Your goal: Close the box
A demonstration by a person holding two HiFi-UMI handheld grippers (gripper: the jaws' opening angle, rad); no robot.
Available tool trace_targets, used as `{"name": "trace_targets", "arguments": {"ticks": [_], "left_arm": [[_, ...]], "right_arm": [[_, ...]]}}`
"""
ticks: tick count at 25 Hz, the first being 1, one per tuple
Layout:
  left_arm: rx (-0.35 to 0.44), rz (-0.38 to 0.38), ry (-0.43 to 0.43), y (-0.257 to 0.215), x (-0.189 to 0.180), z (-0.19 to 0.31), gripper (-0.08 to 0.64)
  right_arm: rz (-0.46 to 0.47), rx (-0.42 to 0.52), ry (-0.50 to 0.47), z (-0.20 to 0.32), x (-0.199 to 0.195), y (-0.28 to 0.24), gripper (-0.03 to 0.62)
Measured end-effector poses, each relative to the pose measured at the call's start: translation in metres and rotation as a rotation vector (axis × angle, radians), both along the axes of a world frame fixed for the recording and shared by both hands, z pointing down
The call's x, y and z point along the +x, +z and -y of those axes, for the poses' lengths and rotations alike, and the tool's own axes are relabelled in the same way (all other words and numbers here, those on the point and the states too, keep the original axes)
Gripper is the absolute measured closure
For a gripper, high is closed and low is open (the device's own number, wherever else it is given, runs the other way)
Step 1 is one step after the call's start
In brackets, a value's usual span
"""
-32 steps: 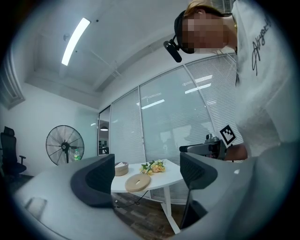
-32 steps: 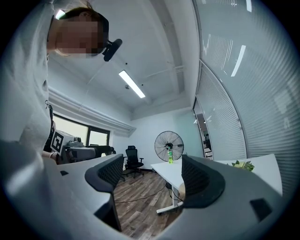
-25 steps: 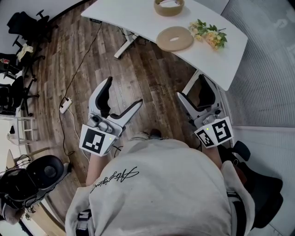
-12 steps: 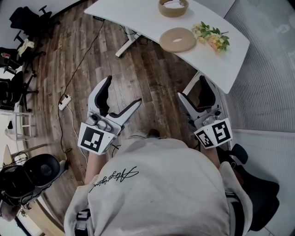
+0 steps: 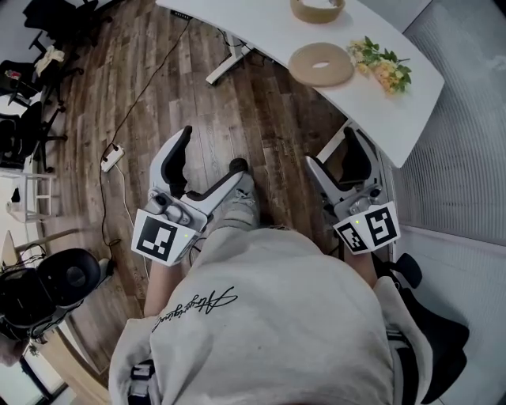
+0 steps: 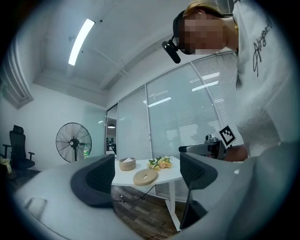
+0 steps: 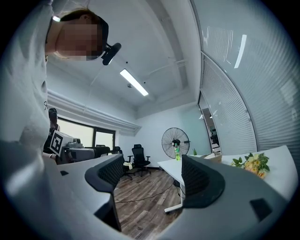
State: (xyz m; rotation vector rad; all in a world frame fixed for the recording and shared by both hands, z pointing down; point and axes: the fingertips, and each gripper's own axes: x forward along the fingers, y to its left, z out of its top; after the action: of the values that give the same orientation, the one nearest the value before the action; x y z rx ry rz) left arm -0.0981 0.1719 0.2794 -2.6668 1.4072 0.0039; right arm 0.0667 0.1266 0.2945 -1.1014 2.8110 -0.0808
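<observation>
- We hold the left gripper [image 5: 210, 152] low in front of the person's body, over the wooden floor [image 5: 261, 126]. Its jaws stand wide apart, with nothing between them.
- We hold the right gripper [image 5: 335, 150] at about the same level, close to the near edge of the white surface [image 5: 379, 107]. Its jaws stand moderately apart and grip nothing.
- The two grippers are well apart from each other, and neither touches any object.
- The round box [image 5: 317, 9] stands on the far part of the surface, partly cut off by the top edge of the head view. It is open at the top, and the left gripper view shows something white inside it.
- The round lid [image 5: 321, 65], a flat disc with an opening in its centre, lies flat on the surface. It is near the box but apart from it, on the side nearer to us.
- A bunch of yellow flowers [image 5: 385, 68] lies on the surface just beside the lid.
- The box and the lid are both well apart from both grippers.
- One shoe [image 5: 239, 199] of the person shows on the floor between the grippers, just beside the inner jaw of the left gripper.
- A power strip [image 5: 112, 179] with its cable lies on the floor to the left.
- In the right gripper view, a standing fan [image 7: 175, 140] and a black office chair [image 7: 139, 164] appear farther back in the room.
</observation>
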Motion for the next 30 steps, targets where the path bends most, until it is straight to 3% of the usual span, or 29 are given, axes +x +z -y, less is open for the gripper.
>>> {"name": "trace_targets", "arguments": {"ticks": [6, 14, 23, 30], "left_arm": [[-0.021, -0.002, 0.021, 0.011, -0.003, 0.029, 0.14], [0.048, -0.014, 0.11, -0.003, 0.003, 0.086, 0.139], [0.065, -0.004, 0.184, -0.007, 0.003, 0.159, 0.14], [-0.001, 0.01, 0.239, -0.006, 0.001, 0.217, 0.138]], "right_arm": [[-0.016, -0.003, 0.018, 0.022, -0.003, 0.007, 0.219], [-0.012, 0.01, 0.084, 0.069, 0.001, 0.011, 0.219], [-0.015, 0.005, 0.142, 0.128, -0.005, 0.006, 0.219], [-0.014, 0.0, 0.213, 0.178, -0.007, -0.001, 0.219]]}}
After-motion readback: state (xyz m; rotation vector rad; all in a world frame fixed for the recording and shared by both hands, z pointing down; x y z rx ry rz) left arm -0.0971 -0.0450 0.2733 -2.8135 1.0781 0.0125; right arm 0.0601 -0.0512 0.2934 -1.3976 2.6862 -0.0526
